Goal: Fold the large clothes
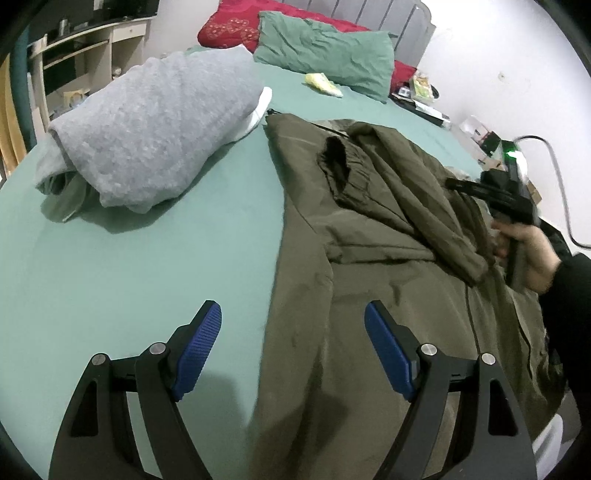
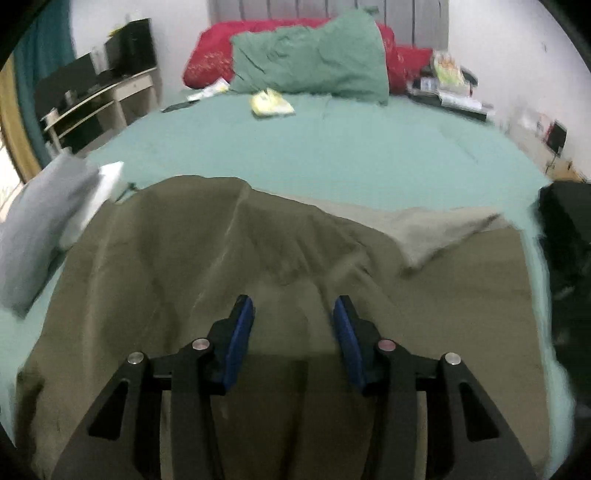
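Note:
An olive-green jacket [image 1: 369, 258] lies spread on the green bed [image 1: 166, 258], with a sleeve folded across its upper part. My left gripper [image 1: 293, 328] is open and empty, hovering over the jacket's left edge. The right gripper shows in the left wrist view [image 1: 465, 186] at the jacket's right side, held by a hand. In the right wrist view the jacket [image 2: 258, 258] fills the foreground, and my right gripper [image 2: 293, 317] is open just above the fabric, holding nothing.
A folded grey blanket [image 1: 155, 133] lies on the bed to the left of the jacket. A green pillow [image 1: 325, 51] and red pillow [image 1: 229, 26] are at the headboard. A yellow item [image 2: 271, 103] lies near the pillows. A desk [image 1: 85, 48] stands far left.

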A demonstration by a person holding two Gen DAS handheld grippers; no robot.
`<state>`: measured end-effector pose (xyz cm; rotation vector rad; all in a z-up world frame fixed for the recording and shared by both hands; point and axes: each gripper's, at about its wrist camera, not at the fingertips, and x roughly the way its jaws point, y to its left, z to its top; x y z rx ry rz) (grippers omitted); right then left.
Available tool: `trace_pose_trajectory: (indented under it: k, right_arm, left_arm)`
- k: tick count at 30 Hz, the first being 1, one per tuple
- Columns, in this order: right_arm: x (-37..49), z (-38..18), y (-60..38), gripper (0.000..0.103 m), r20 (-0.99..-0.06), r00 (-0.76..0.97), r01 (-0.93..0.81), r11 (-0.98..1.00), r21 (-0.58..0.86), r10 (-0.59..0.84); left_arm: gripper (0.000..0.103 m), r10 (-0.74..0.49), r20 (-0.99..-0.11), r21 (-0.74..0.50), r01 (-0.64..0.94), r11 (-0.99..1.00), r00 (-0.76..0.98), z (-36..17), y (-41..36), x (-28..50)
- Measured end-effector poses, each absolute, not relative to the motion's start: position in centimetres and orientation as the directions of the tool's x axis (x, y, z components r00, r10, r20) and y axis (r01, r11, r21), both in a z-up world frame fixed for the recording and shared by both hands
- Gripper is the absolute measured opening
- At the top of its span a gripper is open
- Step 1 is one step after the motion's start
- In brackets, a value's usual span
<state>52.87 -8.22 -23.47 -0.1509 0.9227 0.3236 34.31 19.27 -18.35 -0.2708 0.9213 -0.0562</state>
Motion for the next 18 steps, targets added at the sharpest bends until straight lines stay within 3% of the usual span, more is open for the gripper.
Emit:
trace_pose_trajectory:
  k: [2, 11, 18]
  right_arm:
    - [50.0, -21.5, -10.1, 0.06, -0.797, 0.574, -0.349, 0.937, -0.03, 0.188]
    - [34.8, -18.8, -25.6, 0.063, -0.852, 0.521, -0.37, 0.912, -0.178, 0.045]
    - [26.5, -19.3, -37.9, 0.064, -0.893, 0.448, -0.165, 0.986, -0.031, 0.047]
  left_arm:
    - [0.083, -0.162, -0.782, -0.248, -0.062, 0.967, 0.602, -18.3, 18.6, 33.4]
    - [0.083, -0.14, -0.781, -0.292, -0.159, 0.943, 0.609, -18.3, 17.0, 24.0]
    - [0.083, -0.091, -0.829, -0.259, -0.235, 0.937, 0.552, -20.8, 16.4, 18.2]
